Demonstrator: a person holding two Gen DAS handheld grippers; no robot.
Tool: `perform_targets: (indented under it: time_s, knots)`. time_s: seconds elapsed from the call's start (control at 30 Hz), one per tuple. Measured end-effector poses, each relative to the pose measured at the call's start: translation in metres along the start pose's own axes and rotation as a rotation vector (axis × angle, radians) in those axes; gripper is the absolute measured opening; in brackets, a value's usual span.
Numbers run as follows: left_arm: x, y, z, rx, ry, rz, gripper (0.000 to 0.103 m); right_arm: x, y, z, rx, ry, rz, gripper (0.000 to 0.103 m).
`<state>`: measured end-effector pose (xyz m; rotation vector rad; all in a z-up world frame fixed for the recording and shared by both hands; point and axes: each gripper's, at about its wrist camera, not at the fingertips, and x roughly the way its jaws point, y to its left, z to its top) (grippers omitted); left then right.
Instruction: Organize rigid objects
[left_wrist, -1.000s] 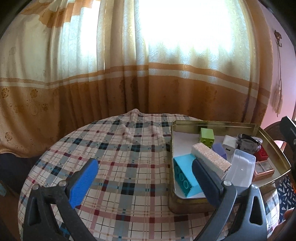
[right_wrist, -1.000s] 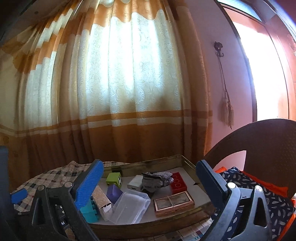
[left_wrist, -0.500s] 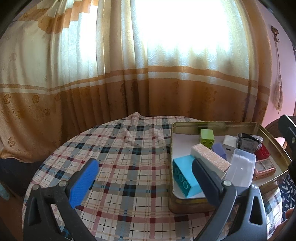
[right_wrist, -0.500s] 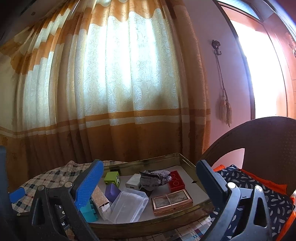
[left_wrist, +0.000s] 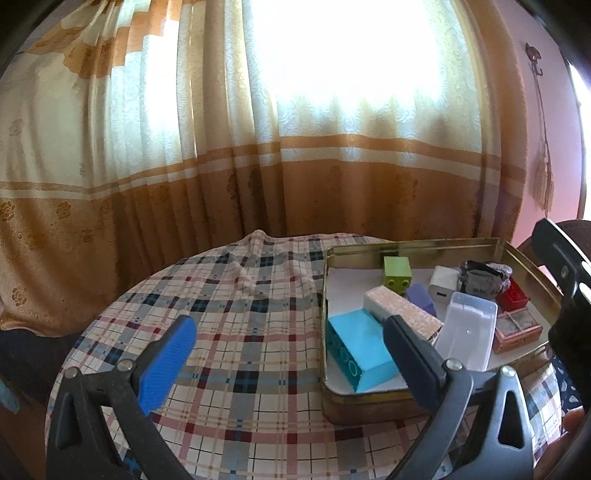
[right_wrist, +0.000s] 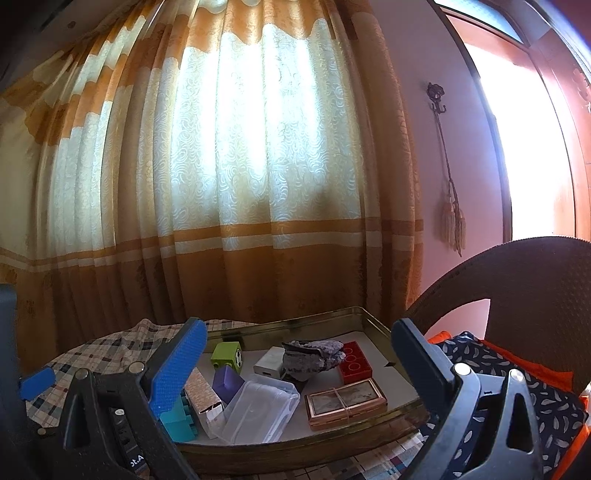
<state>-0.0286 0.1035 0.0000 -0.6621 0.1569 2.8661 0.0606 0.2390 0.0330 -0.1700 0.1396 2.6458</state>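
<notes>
A gold metal tray (left_wrist: 413, 245) (right_wrist: 295, 323) sits on the right of a plaid-covered round table (left_wrist: 229, 314). In it lie a turquoise block (left_wrist: 364, 345), a pink patterned box (left_wrist: 402, 312) (right_wrist: 201, 395), a green cube (left_wrist: 397, 271) (right_wrist: 225, 354), a purple block (right_wrist: 227, 380), a white adapter (left_wrist: 443, 291), a clear plastic case (left_wrist: 469, 334) (right_wrist: 258, 410), a red brick (right_wrist: 354, 362), a grey pouch (right_wrist: 312, 356) and a copper framed box (right_wrist: 345, 402). My left gripper (left_wrist: 288, 360) is open above the cloth, left of the tray. My right gripper (right_wrist: 299, 369) is open, held over the tray's near side.
Orange and cream curtains (left_wrist: 295, 147) hang close behind the table. A dark wicker chair (right_wrist: 517, 280) with patterned cushions (right_wrist: 517, 380) stands right of the tray. A tassel (right_wrist: 452, 221) hangs on the pink wall. The table's left half is bare cloth.
Both grippers have tilted up or lifted slightly, so the table and tray sit lower in view. Nothing in the tray has moved; both grippers stay open.
</notes>
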Motion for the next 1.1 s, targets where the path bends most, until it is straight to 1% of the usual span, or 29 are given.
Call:
perform_targets:
  time_s: [0.17, 0.33, 0.5, 0.6, 0.7, 0.8, 0.9, 1.1]
  knots:
    - [0.004, 0.001, 0.000, -0.014, 0.022, -0.011, 0.103, 0.001, 0.001, 0.000, -0.005, 0.007, 0.000, 0.102]
    - [0.008, -0.006, -0.001, 0.019, 0.043, 0.030, 0.103, 0.004, 0.004, -0.001, -0.015, 0.023, -0.004, 0.102]
    - [0.006, -0.007, -0.002, 0.028, 0.036, 0.006, 0.103, 0.005, 0.004, -0.001, -0.015, 0.022, -0.004, 0.102]
    - [0.010, -0.009, -0.003, 0.041, 0.057, 0.007, 0.103, 0.005, 0.004, -0.001, -0.015, 0.023, -0.004, 0.102]
    - [0.014, -0.005, -0.003, 0.017, 0.074, -0.031, 0.103, 0.005, 0.004, -0.001, -0.013, 0.020, -0.005, 0.102]
    - [0.012, -0.001, -0.003, -0.004, 0.064, -0.010, 0.103, 0.005, 0.004, -0.002, -0.012, 0.021, -0.007, 0.102]
    - [0.014, -0.001, -0.003, -0.004, 0.073, 0.001, 0.103, 0.005, 0.005, -0.003, -0.013, 0.020, -0.007, 0.102]
    - [0.015, 0.001, -0.004, -0.005, 0.078, -0.002, 0.103, 0.005, 0.005, -0.002, -0.011, 0.021, -0.011, 0.102]
